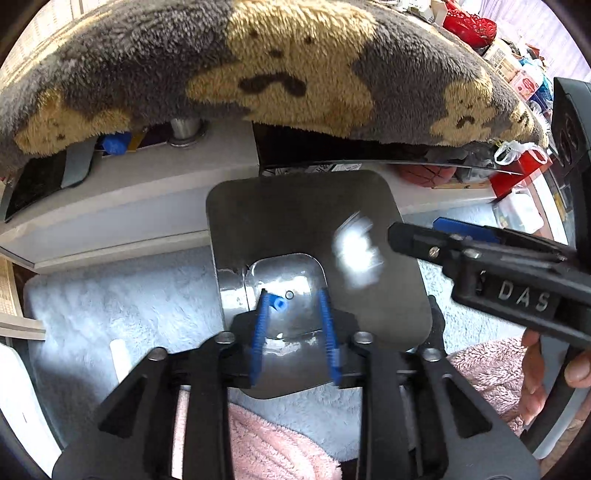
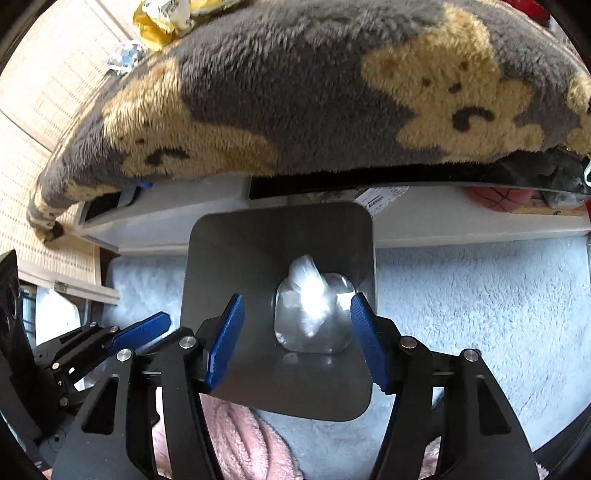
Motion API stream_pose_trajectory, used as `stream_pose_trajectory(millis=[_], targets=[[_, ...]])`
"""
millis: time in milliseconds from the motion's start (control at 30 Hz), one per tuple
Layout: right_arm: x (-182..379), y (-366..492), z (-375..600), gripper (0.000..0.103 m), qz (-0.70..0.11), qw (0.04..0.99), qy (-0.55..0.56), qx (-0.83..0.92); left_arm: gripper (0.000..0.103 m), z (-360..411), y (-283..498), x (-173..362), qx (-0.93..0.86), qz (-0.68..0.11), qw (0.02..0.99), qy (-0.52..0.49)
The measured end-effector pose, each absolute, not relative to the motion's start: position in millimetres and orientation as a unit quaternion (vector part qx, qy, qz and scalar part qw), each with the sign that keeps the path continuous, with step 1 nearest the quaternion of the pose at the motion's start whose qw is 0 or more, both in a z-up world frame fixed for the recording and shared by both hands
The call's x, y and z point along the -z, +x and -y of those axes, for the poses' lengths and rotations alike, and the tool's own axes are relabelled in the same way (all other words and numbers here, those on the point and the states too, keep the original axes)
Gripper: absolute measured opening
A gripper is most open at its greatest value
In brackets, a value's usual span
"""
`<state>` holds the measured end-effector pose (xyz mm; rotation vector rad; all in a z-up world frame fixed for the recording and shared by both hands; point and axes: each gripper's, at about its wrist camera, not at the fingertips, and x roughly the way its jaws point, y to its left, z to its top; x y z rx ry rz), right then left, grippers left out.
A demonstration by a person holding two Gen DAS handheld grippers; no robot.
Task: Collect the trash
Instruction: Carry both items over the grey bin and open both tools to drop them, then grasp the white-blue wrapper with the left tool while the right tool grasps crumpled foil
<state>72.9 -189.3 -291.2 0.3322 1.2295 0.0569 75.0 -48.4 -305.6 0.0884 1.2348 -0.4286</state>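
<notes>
We look down into a dark grey bin [image 1: 258, 221] with a shiny metal bottom, standing on a pale fluffy rug [image 1: 110, 295]. Both claws hang over its mouth. The left gripper [image 1: 293, 295] has its blue pads partly apart, nothing pressed between them; a small blue cap [image 1: 277, 303] lies on the bin bottom just beside the left pad. The right gripper [image 2: 297, 306] stands wider, pads clear of everything. A blurred white crumpled piece of trash [image 2: 310, 295] sits in the air or on the bottom between and beyond the right pads; we cannot tell which. In the left view the same white blur [image 1: 356, 254] shows inside the bin, just off the right claw's tip.

Room: behind the bin runs a low white bed frame [image 1: 147, 199], and over it hangs a grey blanket with tan bear patches [image 1: 258, 74]. A basketball [image 1: 428, 173] sits in the gap under the bed. Pink fuzzy fabric [image 1: 266, 443] lies at the near edge of the rug. Yellow wrappers [image 2: 162, 22] rest on top of the blanket, far left. A woven mat floor [image 2: 44, 110] shows at left. Cluttered boxes and a red item [image 1: 469, 22] crowd the far right. A bare hand [image 1: 546, 369] holds the right tool.
</notes>
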Motion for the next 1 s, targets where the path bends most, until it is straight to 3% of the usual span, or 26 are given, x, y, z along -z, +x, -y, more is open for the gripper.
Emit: stream_pose_trajectory(millis=[33,100,200,300,400,1000], targets=[[289,74,191,0.062,-0.572,0.805,0.156,-0.024,0.040,48,74,304,0.197,-0.572,0.795,0.043],[281,74,195,0.066,-0.563,0.811,0.156,-0.015,0.062,45,74,297,0.190,-0.566,0.801,0.046],[269,73,203,0.084,-0.545,0.823,0.161,-0.001,0.081,39,70,284,0.175,-0.552,0.814,0.049],[251,68,210,0.096,-0.519,0.837,0.173,0.014,0.091,30,66,271,0.166,-0.541,0.823,0.048],[238,63,217,0.099,-0.503,0.845,0.181,0.019,0.095,20,63,253,0.155,-0.527,0.834,0.048],[149,99,245,0.098,-0.397,0.902,0.166,0.048,0.095,16,116,175,0.149,-0.447,0.881,0.054]])
